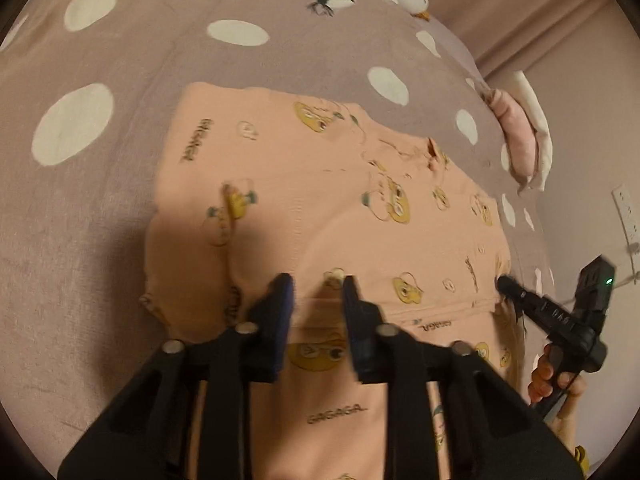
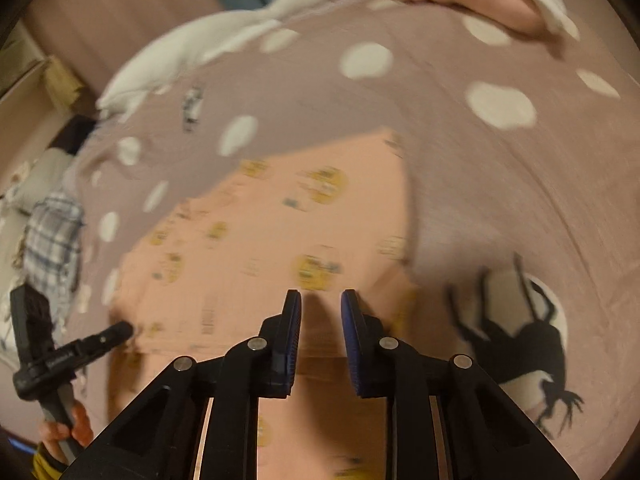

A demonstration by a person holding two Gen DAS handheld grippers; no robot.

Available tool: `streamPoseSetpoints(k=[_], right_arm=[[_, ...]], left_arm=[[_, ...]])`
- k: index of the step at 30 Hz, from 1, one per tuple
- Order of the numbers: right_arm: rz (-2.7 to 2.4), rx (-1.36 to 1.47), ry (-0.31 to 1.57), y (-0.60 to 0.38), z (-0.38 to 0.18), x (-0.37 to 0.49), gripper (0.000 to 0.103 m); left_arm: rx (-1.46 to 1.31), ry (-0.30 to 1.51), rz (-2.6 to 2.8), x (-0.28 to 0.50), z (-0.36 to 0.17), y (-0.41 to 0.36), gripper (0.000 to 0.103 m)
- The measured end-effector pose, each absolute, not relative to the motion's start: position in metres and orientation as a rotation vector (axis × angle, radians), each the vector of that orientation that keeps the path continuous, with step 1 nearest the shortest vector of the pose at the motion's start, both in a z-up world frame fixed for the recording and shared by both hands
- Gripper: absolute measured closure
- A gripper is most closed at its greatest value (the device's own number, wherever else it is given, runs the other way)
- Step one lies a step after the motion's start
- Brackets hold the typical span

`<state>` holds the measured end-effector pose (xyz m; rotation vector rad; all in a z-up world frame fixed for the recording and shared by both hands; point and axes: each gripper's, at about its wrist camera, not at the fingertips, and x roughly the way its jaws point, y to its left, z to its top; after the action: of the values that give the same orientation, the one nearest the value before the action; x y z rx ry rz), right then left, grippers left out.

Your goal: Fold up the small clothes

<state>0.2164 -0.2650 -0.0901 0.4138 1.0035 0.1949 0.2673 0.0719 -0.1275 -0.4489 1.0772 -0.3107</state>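
On the dotted bedspread (image 1: pixel 120 208) the peach garment (image 1: pixel 320 200) lies spread, part-folded, one layer doubled over near the grippers. The left gripper (image 1: pixel 316 300) and the right gripper (image 2: pixel 320 320) both hover over its near edge with jaws spread, pinching nothing. Judging from this, a pinch could catch only the top layer, or the bedspread too, and drag the fold crooked.

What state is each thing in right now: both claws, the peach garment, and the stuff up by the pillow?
Left claw: open, over the garment.
Right claw: open, empty.
Peach garment: lying flat on the bedspread, near edge folded over.
Goose plush: lying on its side.
Pink pillow: lying at the bed edge.
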Motion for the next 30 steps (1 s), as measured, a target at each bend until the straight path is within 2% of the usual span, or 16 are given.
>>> streamPoseSetpoints(k=[2, 4, 5, 7, 9, 15, 22, 29, 30], right_arm=[[0.208, 0.453, 1.0, -0.269, -0.09, 0.213, 0.082], [0.211, 0.486, 0.987, -0.27, -0.083, 0.206, 0.081], [0.218, 0.498, 0.98, -0.271, -0.081, 0.203, 0.08], [0.233, 0.522, 0.967, -0.278, -0.077, 0.191, 0.074], [0.249, 0.54, 0.961, -0.286, -0.072, 0.174, 0.061], [0.283, 0.652, 1.003, -0.324, -0.085, 0.117, 0.059], [0.365, 0.712, 1.105, -0.326, -0.113, 0.073, 0.059], [0.491, 0.794, 1.119, -0.309, -0.128, 0.076, 0.059], [0.496, 0.805, 1.118, -0.309, -0.129, 0.076, 0.059]], left_arm=[[-0.481, 1.083, -0.319, 0.265, -0.124, 0.079, 0.083], [-0.478, 1.076, -0.315, 0.258, -0.117, 0.084, 0.077], [-0.468, 1.064, -0.311, 0.25, -0.111, 0.088, 0.068], [-0.458, 1.04, -0.313, 0.235, -0.102, 0.095, 0.04], [-0.452, 1.011, -0.302, 0.216, -0.095, 0.103, 0.031], [-0.545, 1.041, -0.307, 0.154, -0.106, 0.139, 0.031], [-0.675, 1.099, -0.415, 0.104, -0.13, 0.142, 0.031], [-0.733, 1.103, -0.52, 0.104, -0.133, 0.116, 0.033], [-0.738, 1.108, -0.537, 0.105, -0.134, 0.11, 0.037]])
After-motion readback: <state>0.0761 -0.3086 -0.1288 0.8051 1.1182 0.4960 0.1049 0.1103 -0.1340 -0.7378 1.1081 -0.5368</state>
